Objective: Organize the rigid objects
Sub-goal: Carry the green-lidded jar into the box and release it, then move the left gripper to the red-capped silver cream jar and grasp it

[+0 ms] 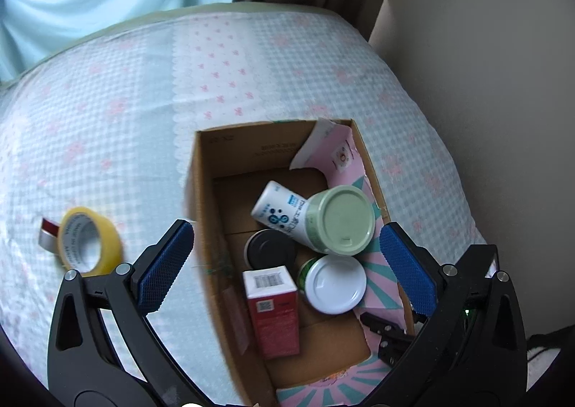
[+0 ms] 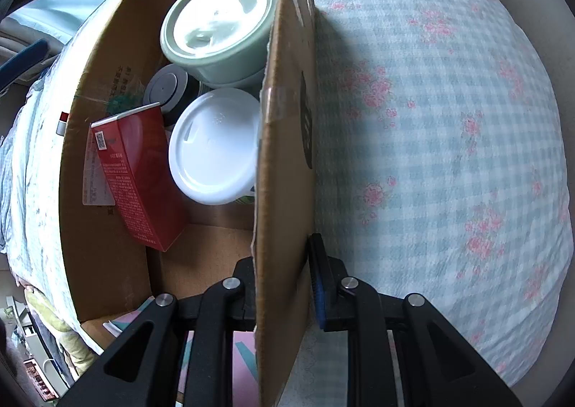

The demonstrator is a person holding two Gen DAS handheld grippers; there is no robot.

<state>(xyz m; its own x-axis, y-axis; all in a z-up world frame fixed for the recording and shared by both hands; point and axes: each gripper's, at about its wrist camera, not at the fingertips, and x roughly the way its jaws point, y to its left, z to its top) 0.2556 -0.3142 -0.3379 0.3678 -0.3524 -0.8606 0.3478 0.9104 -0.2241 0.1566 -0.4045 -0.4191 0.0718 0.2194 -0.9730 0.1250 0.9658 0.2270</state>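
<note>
Here, the right gripper (image 2: 284, 285) pinches the side wall of the brown cardboard box (image 2: 284, 155). The left gripper (image 1: 287, 263) is spread wide above it. Farther left, a yellow tape roll (image 1: 91, 240) lies on the checked bedcover (image 1: 107, 119).

Jars (image 1: 337, 214), red carton (image 1: 275, 306) boxed; yellow tape (image 1: 91, 241) seemingly outside.

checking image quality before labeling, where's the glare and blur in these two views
Right wrist view: strong glare washes out the green lid and white lid; the box wall casts a shadow on the checked cloth. Left wrist view: softer light, the tape roll looks slightly smeared; fisheye bending in both.
</note>
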